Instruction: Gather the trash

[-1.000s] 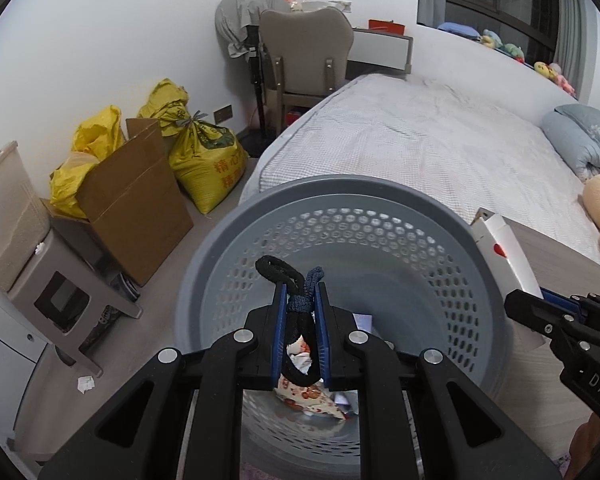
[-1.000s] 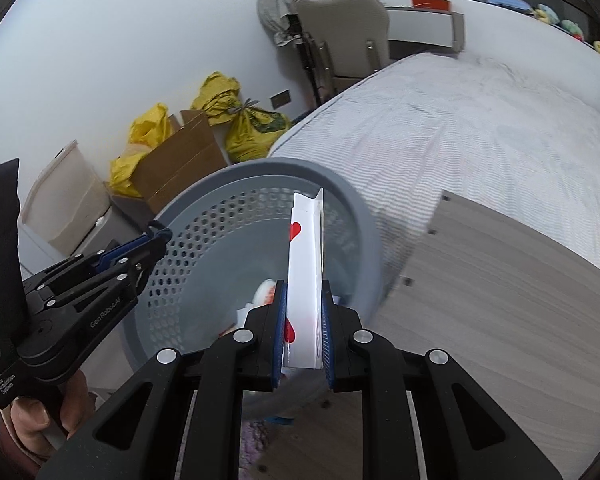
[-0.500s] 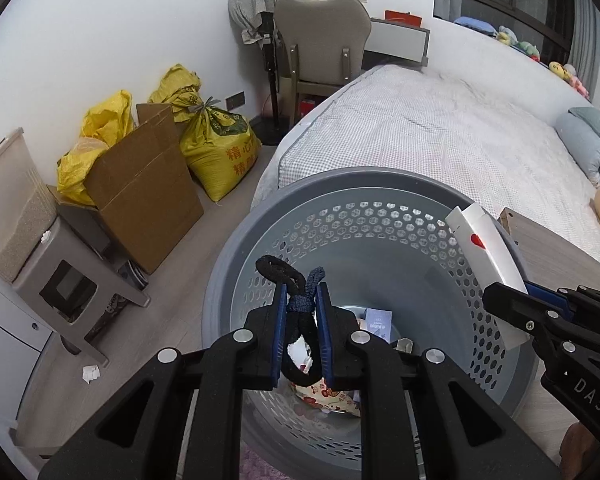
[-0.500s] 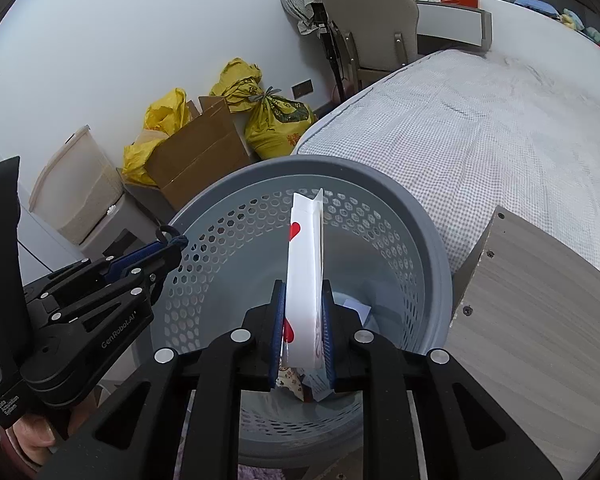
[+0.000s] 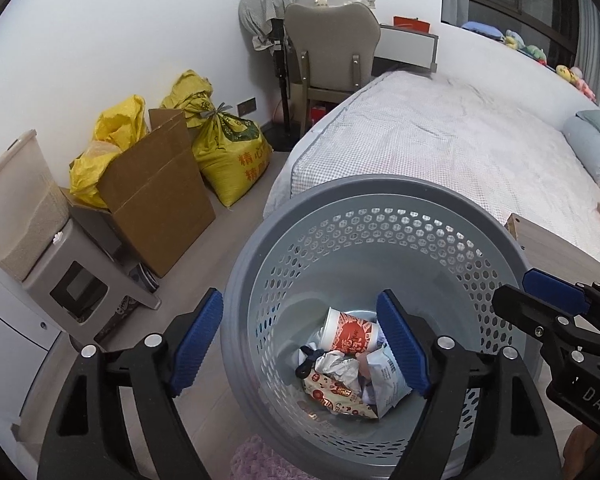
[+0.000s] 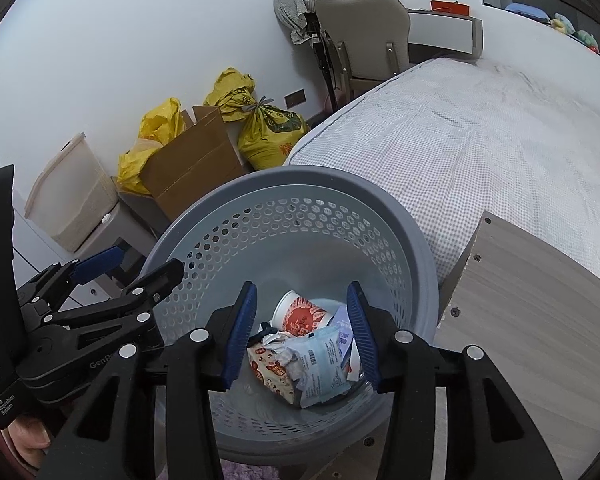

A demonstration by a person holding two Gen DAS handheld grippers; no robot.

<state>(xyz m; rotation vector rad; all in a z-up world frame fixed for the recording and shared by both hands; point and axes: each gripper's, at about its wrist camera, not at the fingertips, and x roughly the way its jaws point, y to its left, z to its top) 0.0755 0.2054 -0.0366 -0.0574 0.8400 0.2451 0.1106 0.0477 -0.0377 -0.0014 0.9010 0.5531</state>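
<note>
A grey perforated trash basket [image 5: 380, 200] stands on the floor by the bed; it also shows in the right wrist view [image 6: 300, 184]. At its bottom lie a red and white paper cup [image 5: 350, 334], crumpled wrappers [image 5: 336, 372], a black cord [image 5: 310, 360] and a pale blue packet [image 6: 320, 364]. My left gripper [image 5: 300, 344] is open and empty above the basket's left rim. My right gripper [image 6: 302, 334] is open and empty over the basket's mouth. Each gripper shows in the other's view, the right [image 5: 556, 304] and the left [image 6: 136, 268].
A bed [image 5: 440, 144] lies right of the basket, with a wooden board [image 6: 532, 304] at its near side. A cardboard box [image 5: 156, 192], yellow sacks [image 5: 228, 152], a plastic stool [image 5: 72, 276] with a bin and a chair [image 5: 332, 52] stand along the wall.
Both grippers opened over the basket. The left let go of the black cord and the right let go of the white carton; both things now lie among the trash inside.
</note>
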